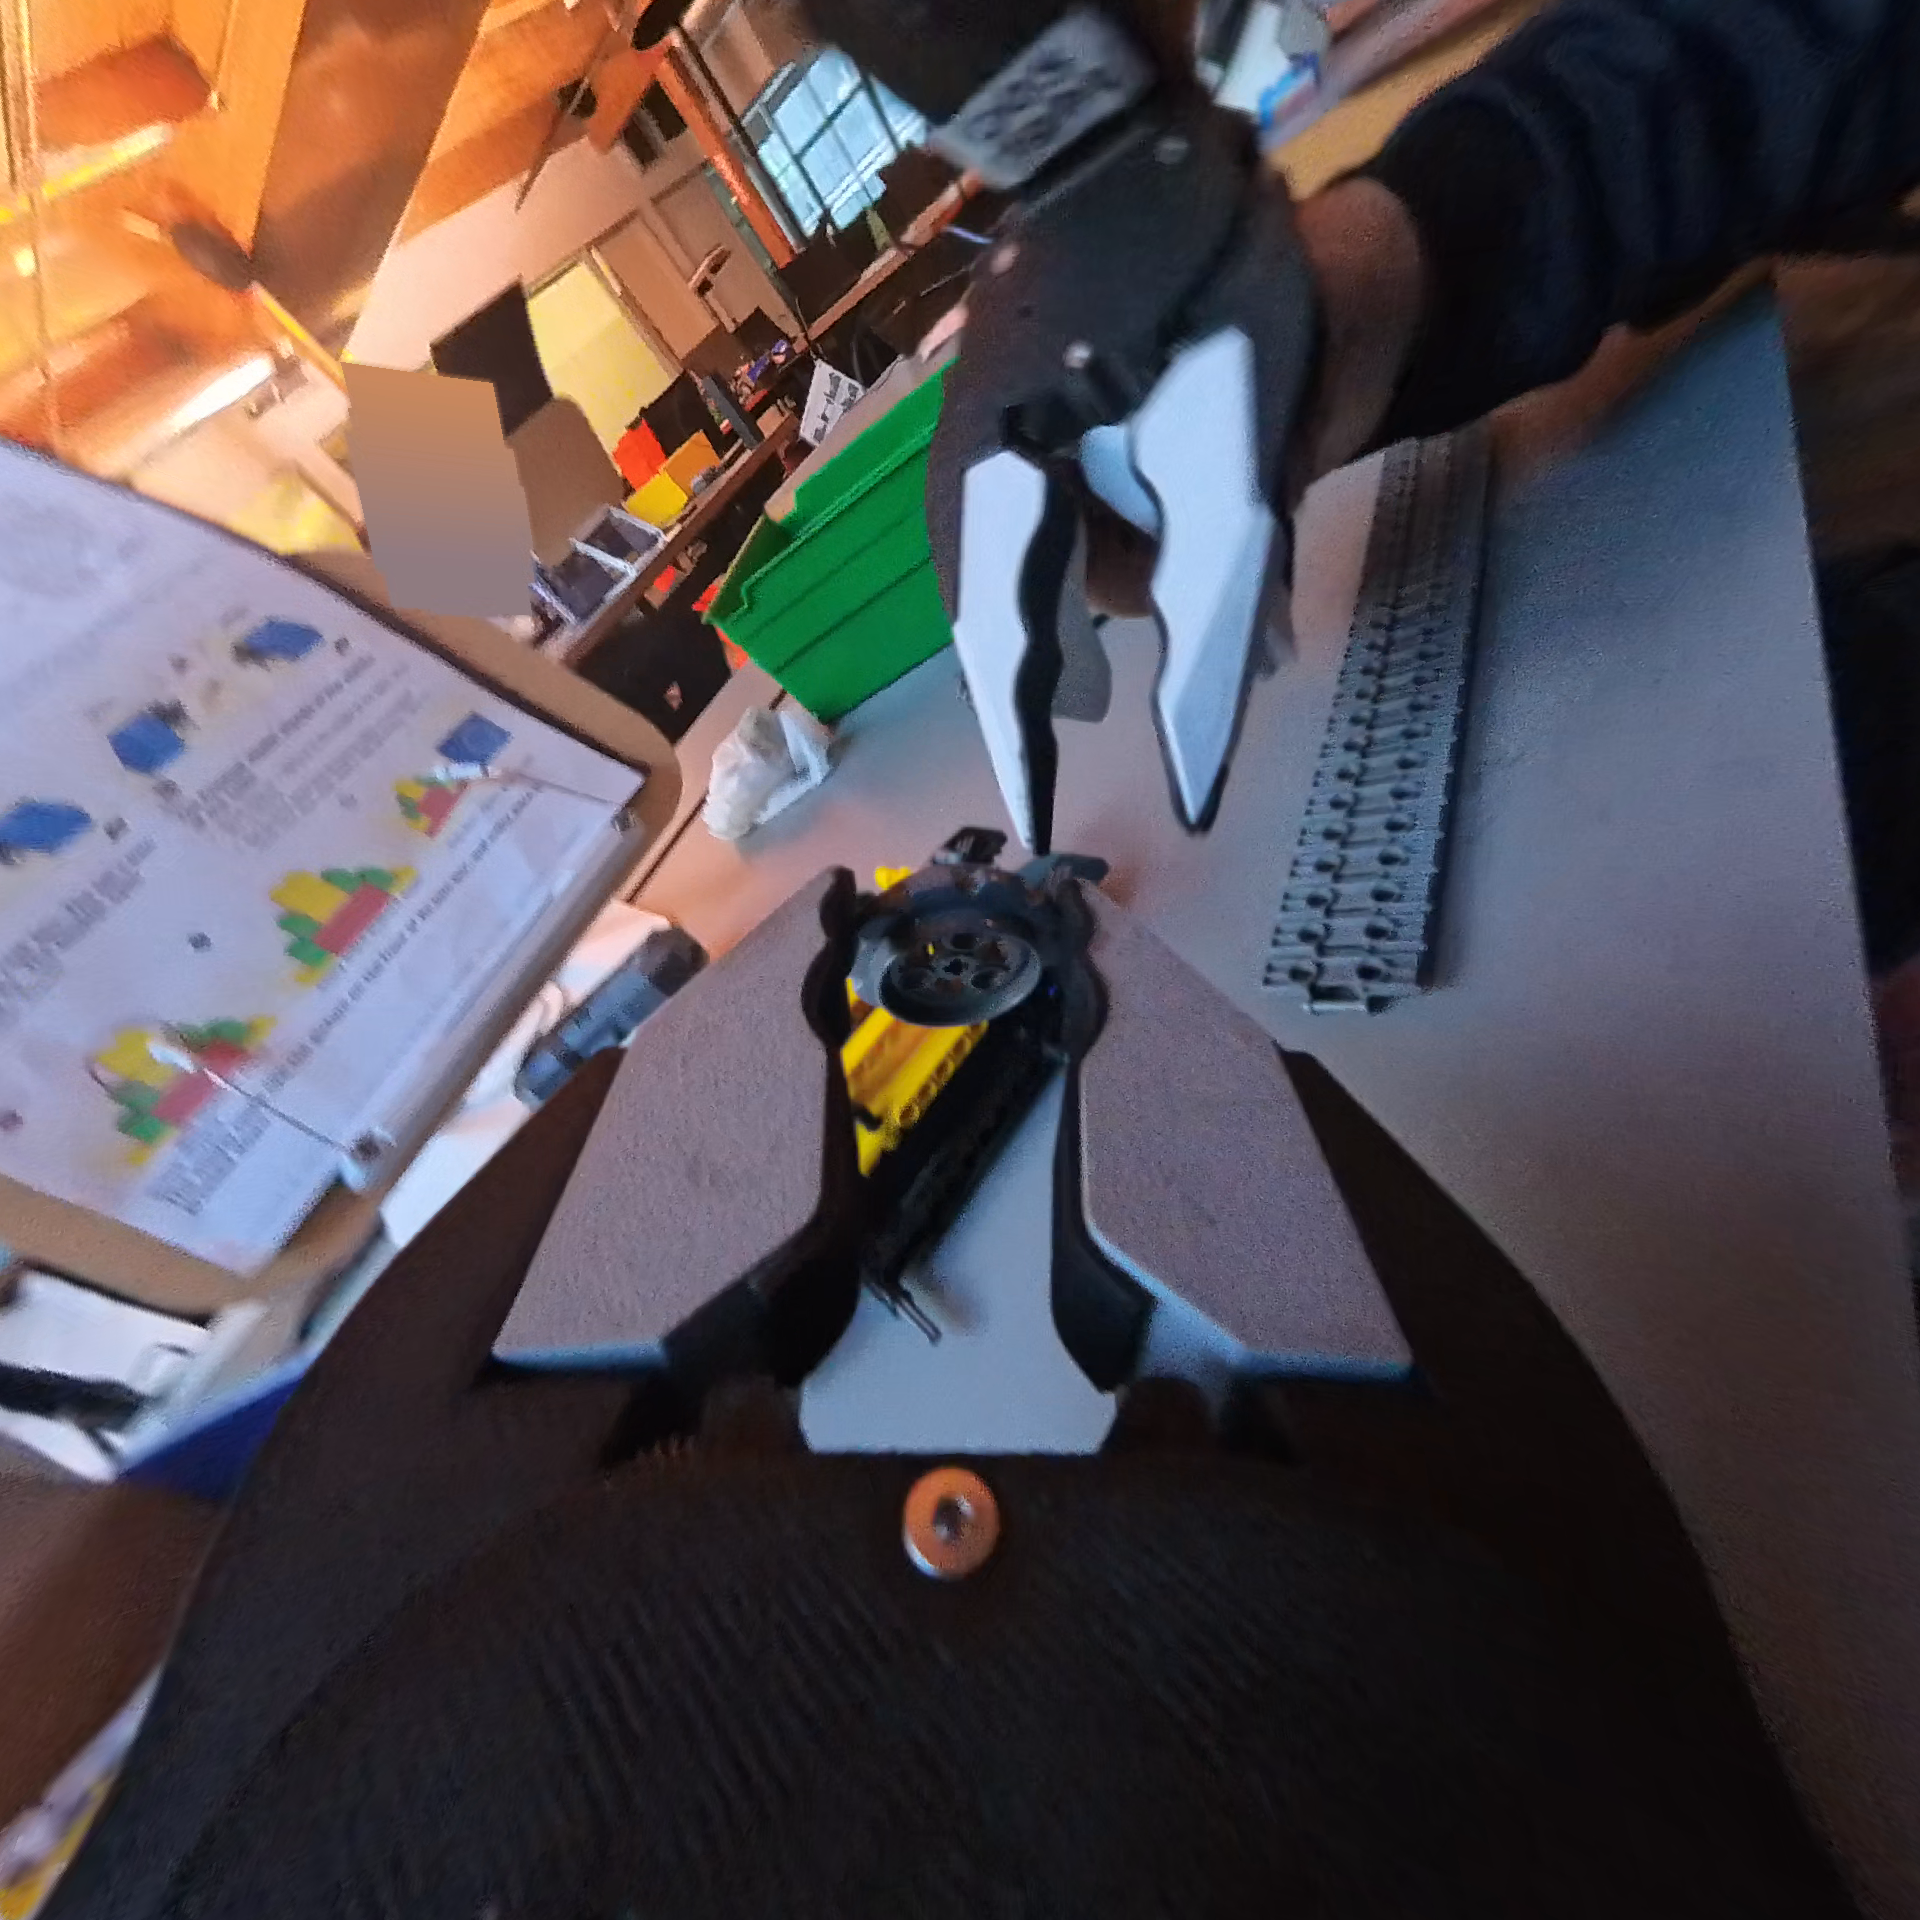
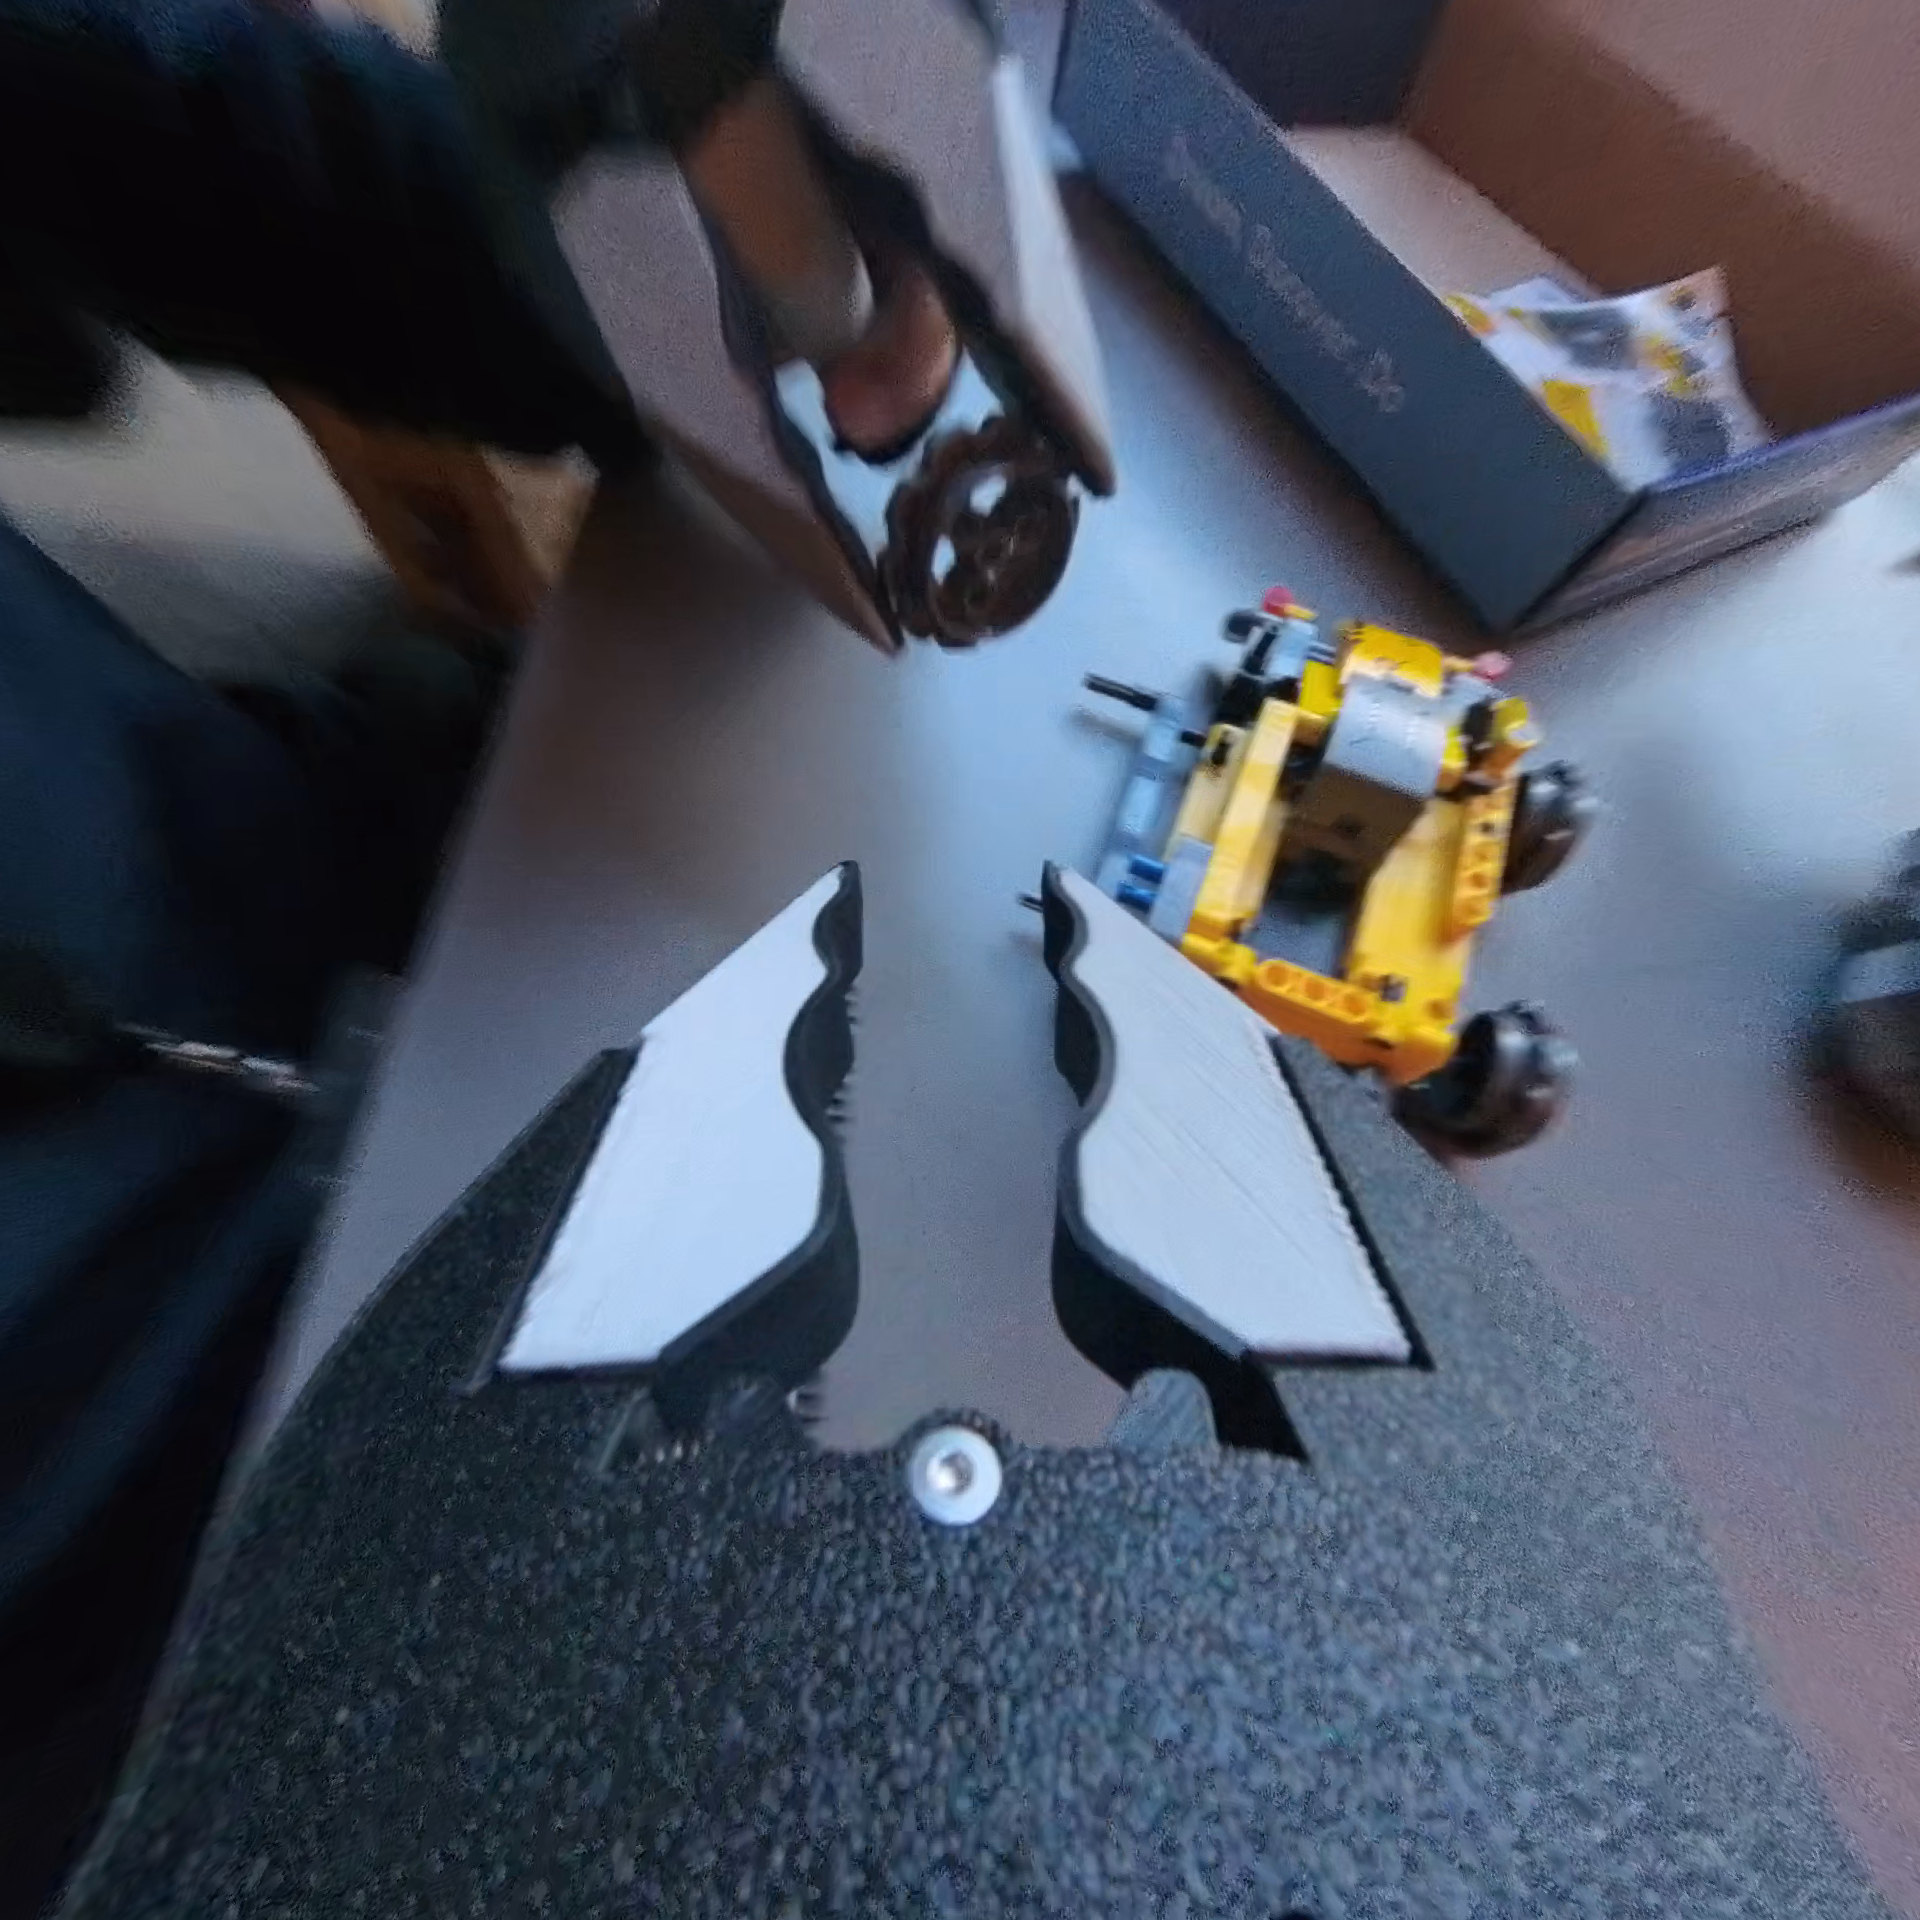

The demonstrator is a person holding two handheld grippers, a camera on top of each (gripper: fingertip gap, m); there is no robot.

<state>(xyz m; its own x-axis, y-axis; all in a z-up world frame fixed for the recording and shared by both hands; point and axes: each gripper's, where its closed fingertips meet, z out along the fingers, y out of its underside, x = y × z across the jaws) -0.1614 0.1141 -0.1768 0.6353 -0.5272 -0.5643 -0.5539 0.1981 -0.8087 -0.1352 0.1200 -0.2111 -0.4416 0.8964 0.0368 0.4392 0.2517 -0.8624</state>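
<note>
My left gripper (image 1: 956,914) is shut on a dark grey spoked wheel (image 1: 951,966) and holds it above the grey table. Below and beyond the wheel lies a yellow and black brick vehicle (image 1: 904,1070). In the right wrist view the vehicle (image 2: 1340,842) rests on the table with two black wheels on its right side and bare axle pins on its left. My right gripper (image 2: 951,894) is open and empty, its right finger next to the vehicle's near left corner. The left gripper (image 2: 987,561) with the wheel (image 2: 977,540) hangs beyond it. The right gripper (image 1: 1117,831) also shows in the left wrist view, just past the wheel.
A grey track strip (image 1: 1371,748) lies on the table (image 1: 1610,935) at right. Stacked green bins (image 1: 852,561) and a crumpled white bag (image 1: 764,769) sit farther back. An instruction board (image 1: 260,831) leans at left. A dark open box (image 2: 1351,312) holds a leaflet. Some 5 centimetres of space lies between my two pairs of fingers.
</note>
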